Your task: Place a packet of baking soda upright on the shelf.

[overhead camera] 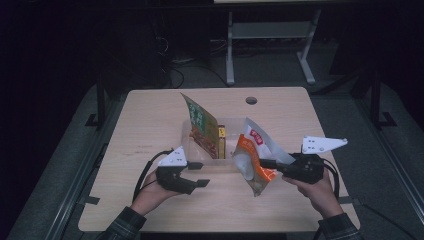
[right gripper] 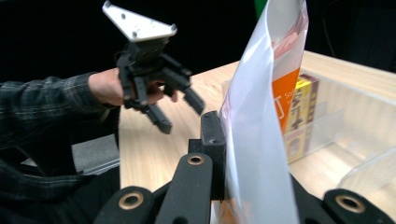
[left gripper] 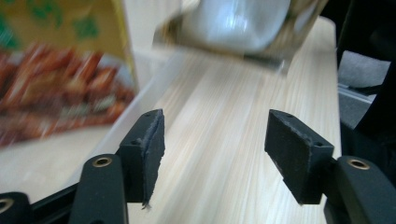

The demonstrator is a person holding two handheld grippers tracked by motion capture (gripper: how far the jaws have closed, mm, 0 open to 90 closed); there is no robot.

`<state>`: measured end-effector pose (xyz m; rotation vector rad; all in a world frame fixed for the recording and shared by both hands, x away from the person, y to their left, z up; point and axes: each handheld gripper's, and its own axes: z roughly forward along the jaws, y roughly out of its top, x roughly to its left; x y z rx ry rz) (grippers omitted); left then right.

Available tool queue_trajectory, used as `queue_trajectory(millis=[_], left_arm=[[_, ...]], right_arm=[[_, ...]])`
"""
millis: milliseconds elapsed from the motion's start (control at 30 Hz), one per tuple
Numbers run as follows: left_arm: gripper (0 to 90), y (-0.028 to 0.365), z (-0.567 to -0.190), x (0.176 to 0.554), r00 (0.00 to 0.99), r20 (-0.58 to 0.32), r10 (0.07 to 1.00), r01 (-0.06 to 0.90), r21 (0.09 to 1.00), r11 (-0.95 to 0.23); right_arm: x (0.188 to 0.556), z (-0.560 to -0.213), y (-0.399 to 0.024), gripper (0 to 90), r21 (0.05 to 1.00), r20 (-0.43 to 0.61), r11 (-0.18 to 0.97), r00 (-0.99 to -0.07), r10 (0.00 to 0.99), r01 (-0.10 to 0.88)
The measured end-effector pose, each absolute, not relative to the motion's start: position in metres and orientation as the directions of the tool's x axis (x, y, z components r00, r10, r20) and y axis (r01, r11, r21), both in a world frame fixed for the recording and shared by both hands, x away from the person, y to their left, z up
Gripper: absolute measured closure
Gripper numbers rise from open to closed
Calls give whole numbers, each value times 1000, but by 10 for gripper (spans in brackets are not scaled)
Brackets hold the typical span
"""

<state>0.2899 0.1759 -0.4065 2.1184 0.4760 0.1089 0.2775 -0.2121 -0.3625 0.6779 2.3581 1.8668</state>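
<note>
Your left gripper (overhead camera: 197,173) sat at the near left of the table (overhead camera: 150,115), just left of the clear bin (overhead camera: 186,145), with its jaws wide and nothing between them; in the left gripper view the two black pads (left gripper: 150,140) stood apart over bare wood. Its cable looped back toward your left hand (overhead camera: 150,196) and plaid sleeve. Just right of it, the bin stood near the middle of the table. A green and red packet (overhead camera: 201,125) leaned upright against the bin's left side, its top tipped to the far left, and a small yellow box (overhead camera: 221,142) stood on end inside, right of the packet. Further right, you held the white and orange pouch (overhead camera: 252,160) in your right gripper (overhead camera: 265,163), clamped tight on its right edge; in the right gripper view the pouch's film (right gripper: 261,140) ran straight up between the jaws. The pouch hung tilted at the bin's near right corner, its lower end over the table in front of the bin; whether it touched the bin, I could not tell. Your right hand (overhead camera: 315,187) gripped the tool at the near right of the table, with the grey plate standing above it.
</note>
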Motion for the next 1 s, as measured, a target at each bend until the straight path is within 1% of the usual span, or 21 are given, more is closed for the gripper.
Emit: queue_trajectory(millis=[200, 367, 433, 500, 833, 1000], left_arm=[[333, 206, -416, 281, 894, -126, 429, 344, 808, -478], [283, 221, -427, 277, 884, -107, 456, 356, 786, -506], [258, 223, -431, 275, 878, -111, 465, 369, 776, -512], [234, 225, -433, 275, 882, -85, 463, 355, 765, -537], [135, 221, -441, 278, 880, -69, 469, 355, 751, -557], [127, 221, -441, 279, 879, -65, 472, 351, 757, -551]], right_arm=[[287, -353, -212, 900, 943, 200, 174, -899, 390, 285], [297, -346, -212, 900, 945, 196, 168, -895, 401, 282], [302, -343, -210, 900, 945, 191, 170, -893, 408, 279], [308, -341, -209, 900, 947, 186, 166, -892, 412, 274], [332, -325, -200, 900, 952, 155, 172, -882, 445, 254], [341, -320, -195, 900, 953, 142, 176, -877, 460, 246]])
